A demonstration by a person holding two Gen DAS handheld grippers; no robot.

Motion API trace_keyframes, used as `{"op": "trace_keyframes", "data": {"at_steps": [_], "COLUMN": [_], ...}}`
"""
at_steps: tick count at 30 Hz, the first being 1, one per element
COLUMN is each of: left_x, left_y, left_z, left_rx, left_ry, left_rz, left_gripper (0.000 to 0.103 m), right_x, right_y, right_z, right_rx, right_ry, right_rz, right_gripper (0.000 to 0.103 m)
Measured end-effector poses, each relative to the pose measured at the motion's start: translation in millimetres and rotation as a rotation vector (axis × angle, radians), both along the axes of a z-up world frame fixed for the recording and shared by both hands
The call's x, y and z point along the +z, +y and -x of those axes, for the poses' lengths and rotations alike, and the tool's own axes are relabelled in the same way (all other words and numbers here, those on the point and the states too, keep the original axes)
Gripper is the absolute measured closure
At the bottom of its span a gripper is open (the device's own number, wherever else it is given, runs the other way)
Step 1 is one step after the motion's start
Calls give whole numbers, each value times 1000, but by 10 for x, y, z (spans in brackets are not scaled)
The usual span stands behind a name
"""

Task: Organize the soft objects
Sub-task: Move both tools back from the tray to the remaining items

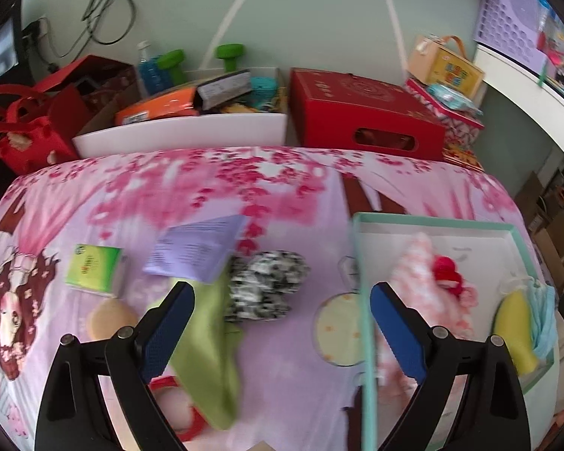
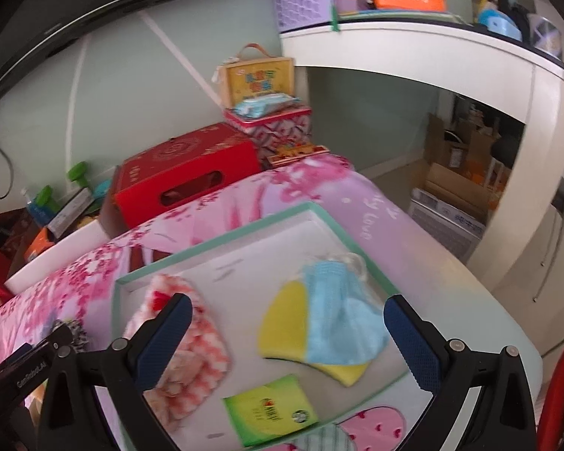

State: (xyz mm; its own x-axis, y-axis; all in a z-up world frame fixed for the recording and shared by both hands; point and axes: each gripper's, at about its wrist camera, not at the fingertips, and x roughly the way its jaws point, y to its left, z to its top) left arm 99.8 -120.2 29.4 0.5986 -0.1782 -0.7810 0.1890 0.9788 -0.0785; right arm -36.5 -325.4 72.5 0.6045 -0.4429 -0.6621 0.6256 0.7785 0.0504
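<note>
Blue cloth [image 2: 342,319] lies on yellow sponge [image 2: 285,323] inside tray [image 2: 214,242], just dropped by look of it. Right gripper [image 2: 287,342] wide, empty, above it. Left gripper [image 1: 282,330] wide, empty (green cloth [image 1: 206,353] and speckled cloth [image 1: 266,285] on bedsheet [image 1: 131,195] below). Next, probably: left closes on green cloth, carries to tray.

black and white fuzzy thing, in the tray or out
Out. The black and white fuzzy thing lies on the bedspread, left of the green-rimmed tray, beside a green cloth.

Fuzzy pink cloth [image 2: 176,342]; matt cardboard tray [image 2: 221,240].
</note>
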Motion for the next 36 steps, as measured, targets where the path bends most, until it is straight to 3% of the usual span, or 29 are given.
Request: {"op": "trace_keyframes", "data": {"at_steps": [8, 21, 36], "left_x": [71, 11, 60], "left_y": [582, 1402, 1945], "left_z": [11, 139, 187], "left_rx": [143, 316, 385], "left_ry": [-9, 21, 13], "left_rz": [9, -2, 62], "left_gripper": [8, 8, 8], "right_x": [5, 96, -120], "right_y": [276, 1070, 1795], "right_z": [-194, -449, -728], "right_rx": [88, 298, 463], "right_ry": [-7, -45, -21], "right_rz": [-43, 12, 32], "right_gripper": [0, 0, 0]}}
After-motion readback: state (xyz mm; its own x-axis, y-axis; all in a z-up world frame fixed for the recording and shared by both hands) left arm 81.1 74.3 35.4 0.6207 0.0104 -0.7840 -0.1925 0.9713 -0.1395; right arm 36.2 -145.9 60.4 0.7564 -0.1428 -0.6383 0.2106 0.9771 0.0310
